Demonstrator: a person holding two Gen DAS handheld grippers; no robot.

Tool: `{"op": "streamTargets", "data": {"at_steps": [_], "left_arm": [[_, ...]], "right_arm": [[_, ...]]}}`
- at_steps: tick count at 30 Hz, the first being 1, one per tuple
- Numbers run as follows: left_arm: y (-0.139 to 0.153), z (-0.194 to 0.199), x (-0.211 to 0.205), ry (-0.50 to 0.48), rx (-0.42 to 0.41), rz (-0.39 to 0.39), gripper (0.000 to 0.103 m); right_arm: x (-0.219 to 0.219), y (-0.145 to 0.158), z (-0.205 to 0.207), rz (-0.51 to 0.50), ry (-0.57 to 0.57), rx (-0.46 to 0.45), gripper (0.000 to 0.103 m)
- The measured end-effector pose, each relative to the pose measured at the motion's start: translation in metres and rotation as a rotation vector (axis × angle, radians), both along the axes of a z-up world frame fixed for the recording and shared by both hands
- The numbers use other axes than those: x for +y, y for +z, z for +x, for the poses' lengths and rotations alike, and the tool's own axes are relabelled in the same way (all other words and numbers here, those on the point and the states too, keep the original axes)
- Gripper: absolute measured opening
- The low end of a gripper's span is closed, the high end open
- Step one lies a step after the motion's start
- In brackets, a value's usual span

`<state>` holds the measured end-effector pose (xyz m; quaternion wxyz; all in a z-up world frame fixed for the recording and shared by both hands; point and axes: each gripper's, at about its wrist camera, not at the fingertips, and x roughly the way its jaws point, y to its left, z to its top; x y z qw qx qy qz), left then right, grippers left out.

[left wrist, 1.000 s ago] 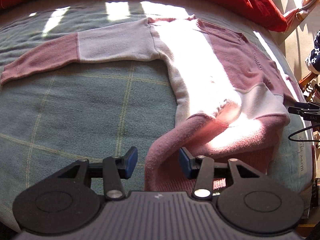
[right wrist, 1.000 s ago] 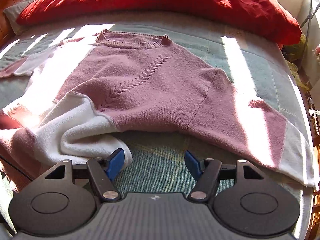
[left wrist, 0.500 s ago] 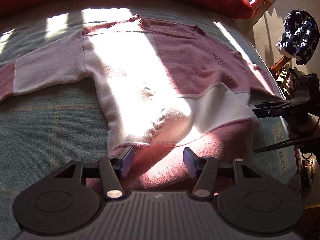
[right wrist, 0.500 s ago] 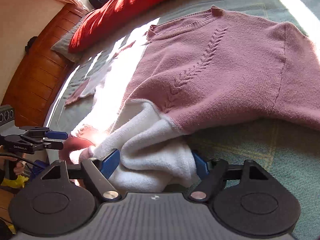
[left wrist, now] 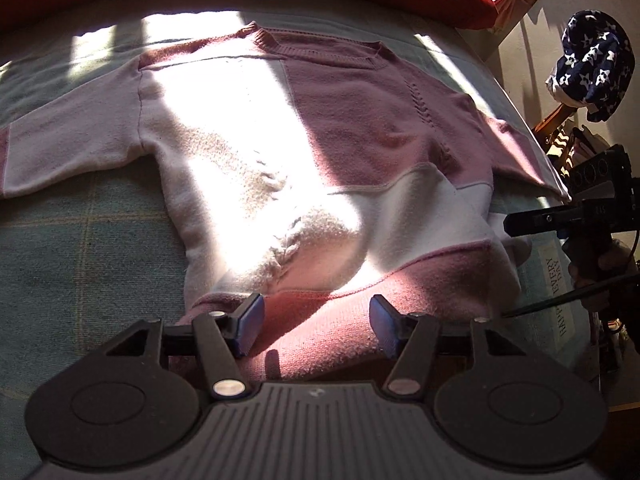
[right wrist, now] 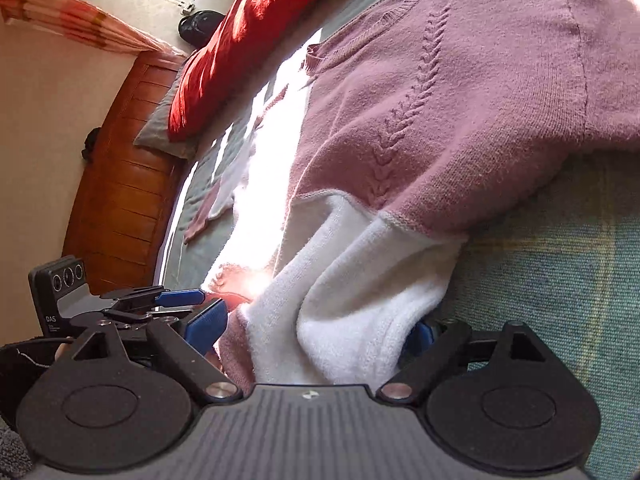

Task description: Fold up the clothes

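A pink and white knit sweater (left wrist: 360, 128) lies face up on the bed, its left sleeve spread out to the side. My left gripper (left wrist: 316, 322) is open, its blue pads on either side of the dark pink hem (left wrist: 320, 332). My right gripper (right wrist: 316, 330) is open around the bunched white and pink corner of the sweater (right wrist: 348, 312); its right pad is partly hidden by the cloth. The right gripper also shows at the right edge of the left wrist view (left wrist: 576, 216), and the left gripper (right wrist: 176, 300) shows in the right wrist view.
The bed has a green checked cover (left wrist: 80, 248) and a red pillow (right wrist: 248, 40) at its head. A wooden headboard (right wrist: 124, 184) stands behind. A navy star-print cloth (left wrist: 592, 60) hangs off the bed's right side. A label (left wrist: 560, 296) lies near the bed edge.
Both grippers have moved in closer to the sweater's lower edge. The right gripper has turned left and now has the bunched white corner deeper between its fingers.
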<state>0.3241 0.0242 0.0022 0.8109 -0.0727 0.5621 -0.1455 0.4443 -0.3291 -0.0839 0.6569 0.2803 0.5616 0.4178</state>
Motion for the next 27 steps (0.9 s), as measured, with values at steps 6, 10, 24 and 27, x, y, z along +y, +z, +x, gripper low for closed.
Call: {"op": "streamTargets", "data": {"at_steps": [6,10,24,27], "left_arm": [[0.001,-0.002,0.006,0.015,-0.002,0.008,0.061],[0.001,-0.002,0.010,0.027,-0.008,0.002,0.061],[-0.002,-0.013,0.012,-0.013,0.000,0.030,0.064],[0.000,-0.020,0.014,-0.025,0.004,0.050,0.064]], "right_arm": [[-0.003,0.030,-0.028,0.129,0.050,0.064,0.091],[-0.015,0.045,-0.045,0.149,0.081,0.129,0.092],[-0.096,0.073,-0.042,0.015,-0.049,0.128,0.092],[-0.098,0.059,-0.047,-0.119,-0.074,0.136,0.093]]}}
